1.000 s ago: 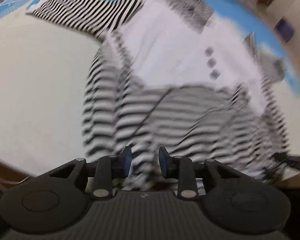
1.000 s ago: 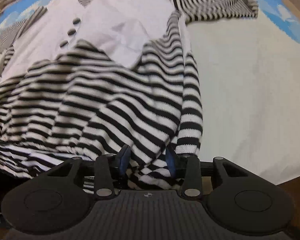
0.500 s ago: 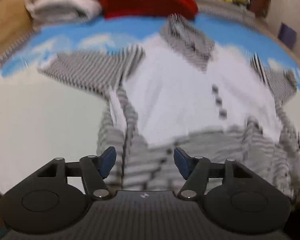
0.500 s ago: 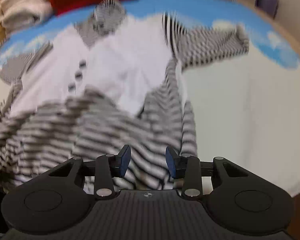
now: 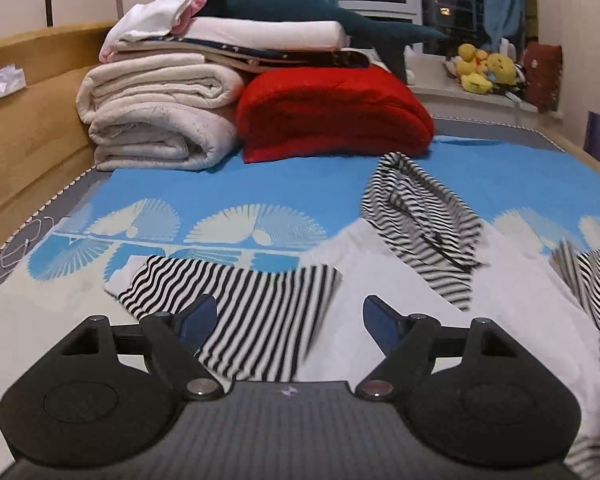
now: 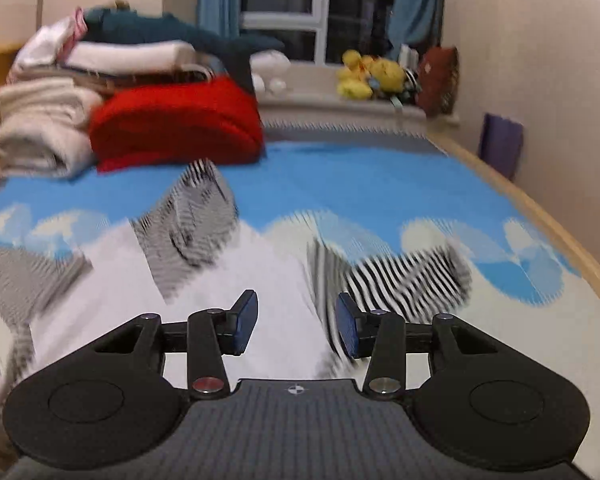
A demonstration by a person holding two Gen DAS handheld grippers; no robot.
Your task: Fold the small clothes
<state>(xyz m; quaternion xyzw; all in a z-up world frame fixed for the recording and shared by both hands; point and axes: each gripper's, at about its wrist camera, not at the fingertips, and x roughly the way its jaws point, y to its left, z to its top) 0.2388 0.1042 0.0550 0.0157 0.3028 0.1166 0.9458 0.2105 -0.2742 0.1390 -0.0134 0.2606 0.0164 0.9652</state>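
Observation:
A small white top with black-and-white striped sleeves and hood [image 5: 384,280] lies spread on the blue and white bed cover. My left gripper [image 5: 288,322] is open and empty, low over its left striped sleeve [image 5: 236,300]. The striped hood [image 5: 424,216] lies beyond. In the right wrist view the same top [image 6: 268,276] is blurred. My right gripper [image 6: 296,322] is open and empty, just above the white body, with the right striped sleeve [image 6: 408,280] to its right.
Folded cream blankets [image 5: 156,120], a red blanket [image 5: 332,116] and stacked clothes lie at the far end of the bed. A wooden bed frame [image 5: 28,120] runs on the left and another edge [image 6: 540,216] on the right. Yellow plush toys [image 6: 368,74] sit on the windowsill.
Both grippers opened and let go of the striped hem. Both views tilted up and moved forward from the hem toward the sleeves and the far end of the bed.

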